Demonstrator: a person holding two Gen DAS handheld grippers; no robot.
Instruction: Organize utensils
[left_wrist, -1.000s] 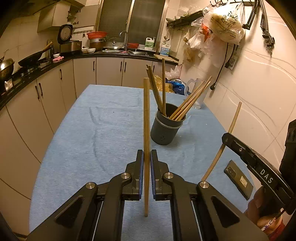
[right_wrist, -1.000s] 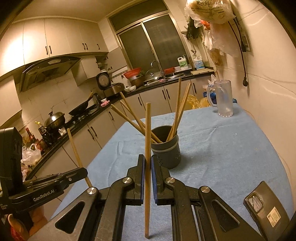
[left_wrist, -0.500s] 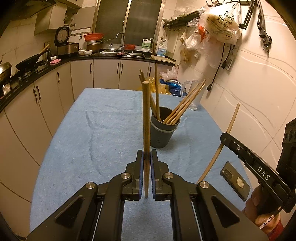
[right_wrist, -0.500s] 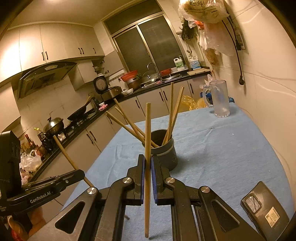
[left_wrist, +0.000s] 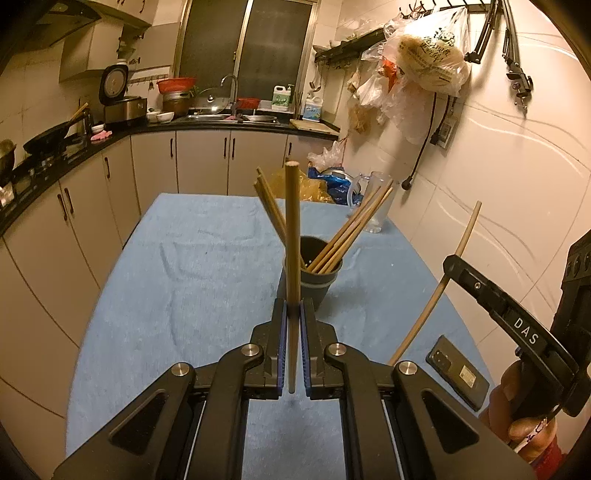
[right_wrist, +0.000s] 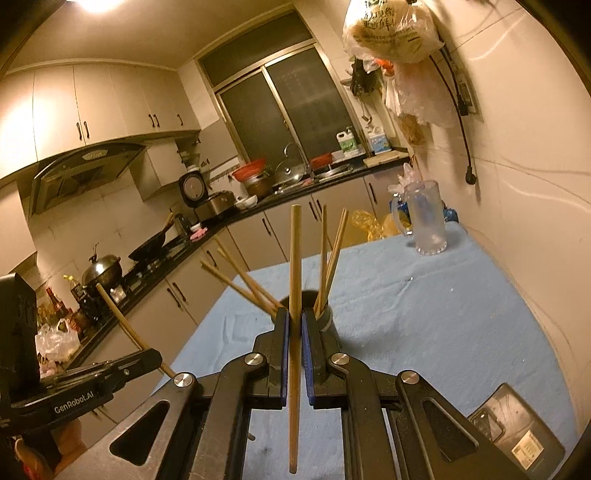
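Between the left fingers: a chopstick (left_wrist: 291, 236) stands upright, clamped by the closed left gripper (left_wrist: 292, 314).
Beyond the left fingertips: a dark holder (left_wrist: 314, 286) on the blue cloth (left_wrist: 207, 280), with several chopsticks (left_wrist: 351, 230) leaning out of it.
Right of the left fingers: a phone (left_wrist: 457, 371) lies flat on the cloth.
Between the right fingers: a second chopstick (right_wrist: 294, 266), upright, pinched by the closed right gripper (right_wrist: 294, 321).
Behind the right fingertips: the holder, mostly hidden.
Far right of them: a clear jug (right_wrist: 426, 218).

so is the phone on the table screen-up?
No, the phone lies back-up on the blue cloth, its camera cluster showing.
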